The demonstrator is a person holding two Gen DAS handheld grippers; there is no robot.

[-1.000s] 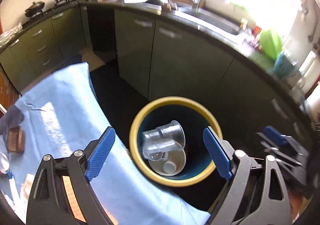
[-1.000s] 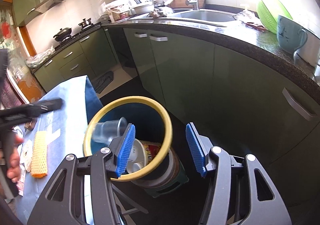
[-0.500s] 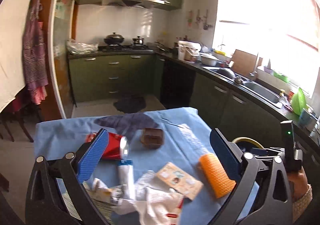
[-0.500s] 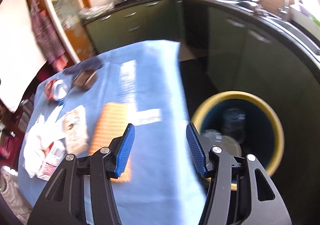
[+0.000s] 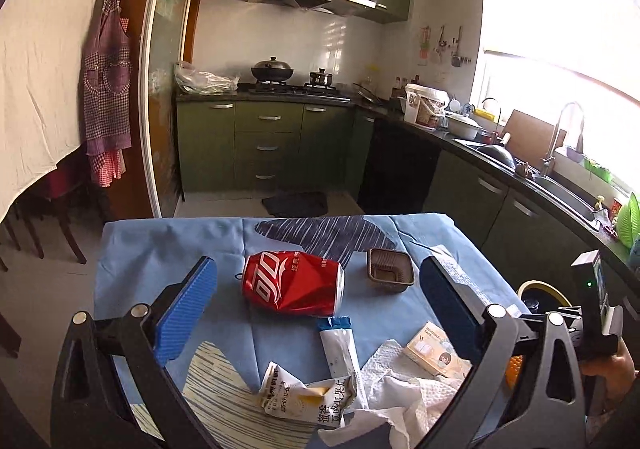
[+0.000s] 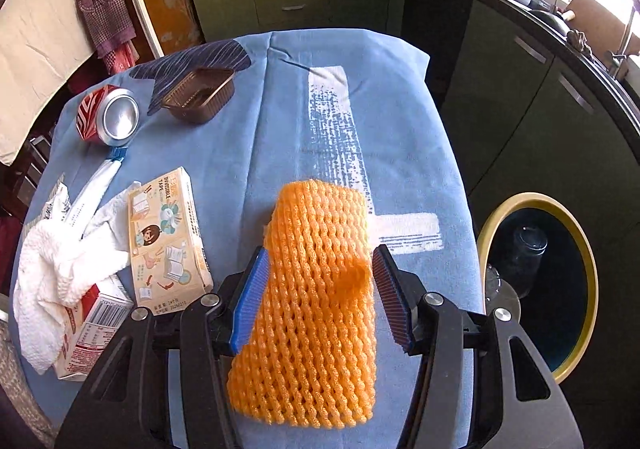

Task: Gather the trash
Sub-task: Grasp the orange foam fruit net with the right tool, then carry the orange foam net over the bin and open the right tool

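A crushed red can [image 5: 294, 284] lies on the blue tablecloth [image 5: 168, 249]; my left gripper [image 5: 316, 309] is open above it, jaws wide either side. It also shows in the right wrist view [image 6: 108, 118]. My right gripper [image 6: 320, 297] is open with its jaws straddling an orange foam net [image 6: 316, 289] that lies on the cloth. A brown plastic tray [image 6: 200, 94], a white tube [image 5: 340, 349], a tape box [image 6: 166, 233], a snack wrapper [image 5: 308, 397] and a white paper towel [image 6: 60, 269] lie around. The yellow-rimmed bin [image 6: 540, 289] stands right of the table, holding clear cups.
Green kitchen cabinets [image 5: 264, 145] and a dark counter with sink [image 5: 560, 185] run along the back and right. A red-and-white carton [image 6: 92, 325] lies under the towel. Chairs [image 5: 24, 225] stand at the left.
Both grippers swung from over the bin to over the table. The left now hovers at the red can; the right has come down around the orange foam net.
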